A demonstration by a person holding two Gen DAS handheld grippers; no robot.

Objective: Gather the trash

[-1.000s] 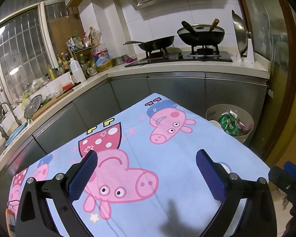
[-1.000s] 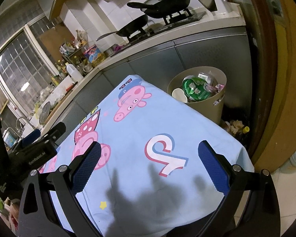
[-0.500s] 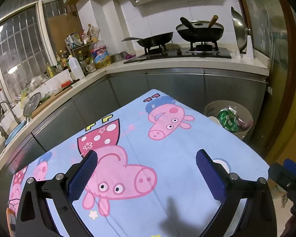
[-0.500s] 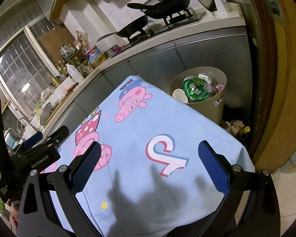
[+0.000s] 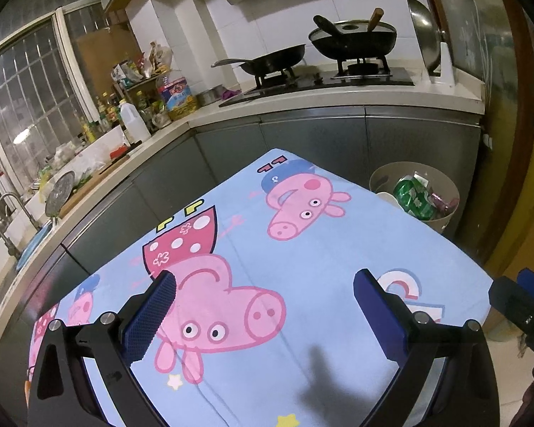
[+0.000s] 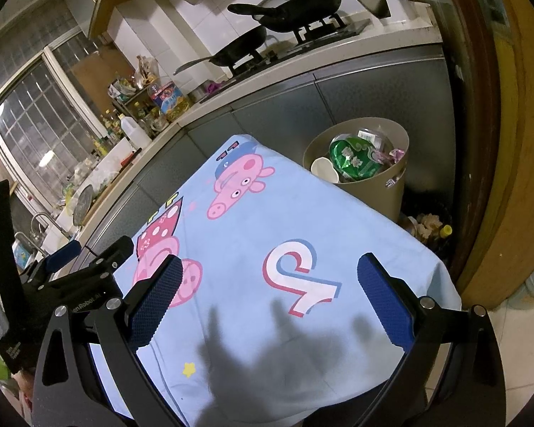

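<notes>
Your left gripper (image 5: 263,306) and right gripper (image 6: 268,295) hover, jaws wide and holding nothing, over the cartoon-print desk (image 6: 267,220); trash, apparently wrappers, fills the bin (image 6: 391,192) beyond its far corner.

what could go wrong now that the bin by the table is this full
The bin is heaped to its rim with a green packet and a paper cup; anything added may slide off. Scraps already lie on the floor beside it. Both grippers, left and right, hang open and empty over the tablecloth, which a low sweep might snag.
</notes>
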